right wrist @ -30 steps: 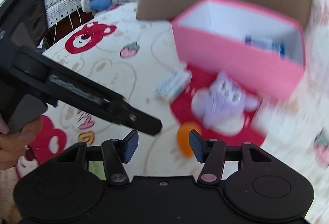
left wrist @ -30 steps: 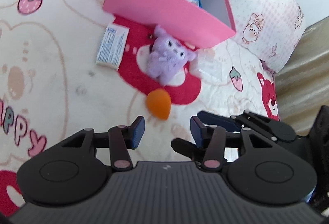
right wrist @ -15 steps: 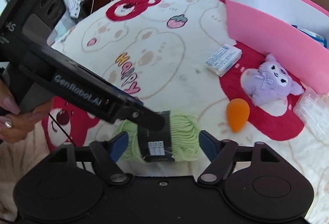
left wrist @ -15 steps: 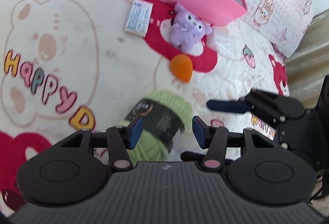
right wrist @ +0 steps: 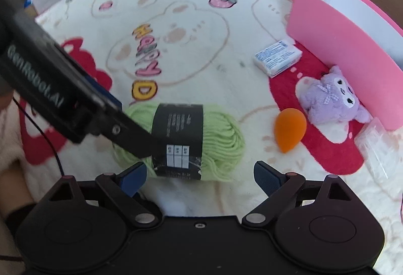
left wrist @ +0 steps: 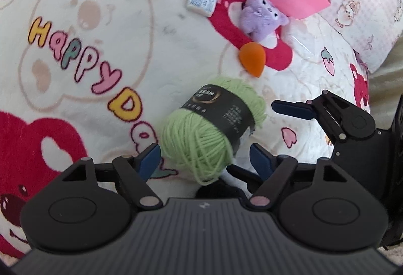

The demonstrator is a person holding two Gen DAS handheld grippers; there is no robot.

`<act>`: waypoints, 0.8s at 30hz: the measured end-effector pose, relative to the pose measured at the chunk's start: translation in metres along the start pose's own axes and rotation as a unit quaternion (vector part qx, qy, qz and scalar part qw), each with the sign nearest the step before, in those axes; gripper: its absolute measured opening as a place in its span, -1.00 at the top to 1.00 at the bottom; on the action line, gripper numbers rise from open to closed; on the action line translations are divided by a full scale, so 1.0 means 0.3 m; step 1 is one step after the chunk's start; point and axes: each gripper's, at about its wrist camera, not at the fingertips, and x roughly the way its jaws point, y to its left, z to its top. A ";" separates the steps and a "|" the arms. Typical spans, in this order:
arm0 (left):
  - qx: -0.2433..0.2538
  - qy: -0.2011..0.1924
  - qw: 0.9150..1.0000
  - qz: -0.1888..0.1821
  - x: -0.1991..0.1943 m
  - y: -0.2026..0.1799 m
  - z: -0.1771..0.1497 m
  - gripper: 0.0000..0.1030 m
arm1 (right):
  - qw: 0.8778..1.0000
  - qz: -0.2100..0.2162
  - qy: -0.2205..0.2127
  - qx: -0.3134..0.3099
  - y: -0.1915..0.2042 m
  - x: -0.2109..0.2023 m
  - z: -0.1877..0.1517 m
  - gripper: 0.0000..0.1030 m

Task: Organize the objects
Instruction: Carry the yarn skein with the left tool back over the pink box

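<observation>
Pointing steeply down at the bed, we hold our left gripper [left wrist: 205,157] and right gripper [right wrist: 200,175] over the same green yarn ball [left wrist: 212,128], each tilted in from its own side so that the two tools nearly cross. Both sets of jaws are opening. The yarn sits in the gap of each, and the blue fingertips [left wrist: 148,157] of the left stand clear of the wool; on the right, the blue pads [right wrist: 267,178] also stand off it, so neither tool grips it.

From the right wrist view, one finger of our left tool lies across the near end of the yarn's black label. Beyond our fingertips and a little to the right lies an orange egg-shaped sponge [right wrist: 289,130], then a purple plush toy [right wrist: 330,98] just beside the wall of a pink box [right wrist: 352,53]. A small white-and-blue packet [right wrist: 277,57] lies near that box, to the left of the plush. A clear plastic packet [right wrist: 377,146] rests at the far right.

Everything sits on a cream fleece blanket [left wrist: 88,10] printed with bears, strawberries and the word HAPPY. A pink checked pillow [left wrist: 360,5] lies past the box.
</observation>
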 end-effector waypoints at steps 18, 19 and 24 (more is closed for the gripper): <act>-0.029 -0.061 0.998 -0.018 0.043 0.059 0.002 -0.05 | 0.996 0.044 -0.075 0.019 -0.043 0.079 -0.026 -0.81; -0.029 -0.061 0.998 -0.019 0.045 0.058 0.001 -0.05 | 0.996 0.048 -0.073 0.018 -0.039 0.077 -0.025 -0.80; -0.027 -0.061 0.998 -0.005 0.028 0.037 -0.009 -0.03 | 0.996 0.037 -0.080 0.005 -0.018 0.067 -0.032 -0.70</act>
